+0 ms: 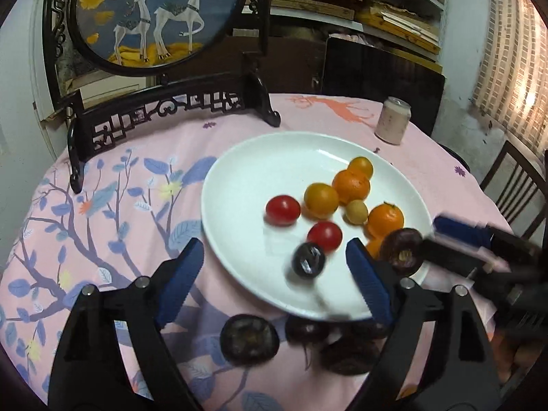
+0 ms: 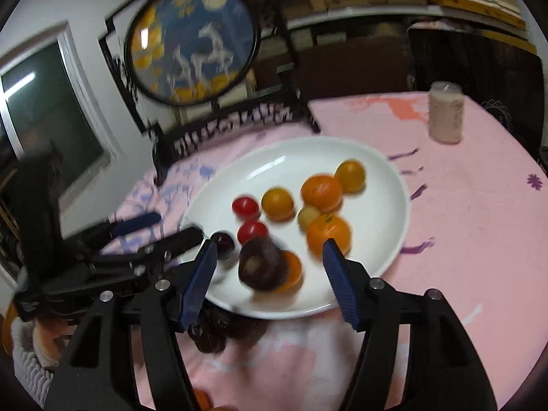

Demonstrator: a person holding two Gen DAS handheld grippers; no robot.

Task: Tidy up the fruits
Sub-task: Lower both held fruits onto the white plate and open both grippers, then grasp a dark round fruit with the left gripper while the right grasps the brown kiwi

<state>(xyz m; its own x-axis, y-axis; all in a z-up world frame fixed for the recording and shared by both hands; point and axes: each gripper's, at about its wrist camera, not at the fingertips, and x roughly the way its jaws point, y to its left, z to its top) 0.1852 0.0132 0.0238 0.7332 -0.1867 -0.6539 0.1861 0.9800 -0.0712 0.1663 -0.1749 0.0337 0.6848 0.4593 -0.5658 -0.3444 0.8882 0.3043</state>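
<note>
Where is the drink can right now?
The can stands upright on the pink tablecloth at the far right of the table in both views, beyond the white plate and apart from it.

One white plate (image 1: 239, 157) ahead of the left hand-held gripper (image 1: 274, 281). On it: two red cherry tomatoes (image 1: 283, 209) (image 1: 324, 235), two yellow-orange tomatoes (image 1: 321, 198) (image 1: 361, 166), two whole mandarins (image 1: 351, 185) (image 1: 385, 218), a third orange fruit mostly hidden (image 2: 294, 267), one small pale longan-like fruit (image 1: 356, 211), one dark plum (image 1: 307, 260), one dark purple mangosteen-like fruit (image 1: 402, 249). Off the plate, just under the left fingers: about three dark fruits (image 1: 248, 339), exact count unclear. One drink can (image 1: 392, 120). One deer screen (image 1: 157, 17).
</note>
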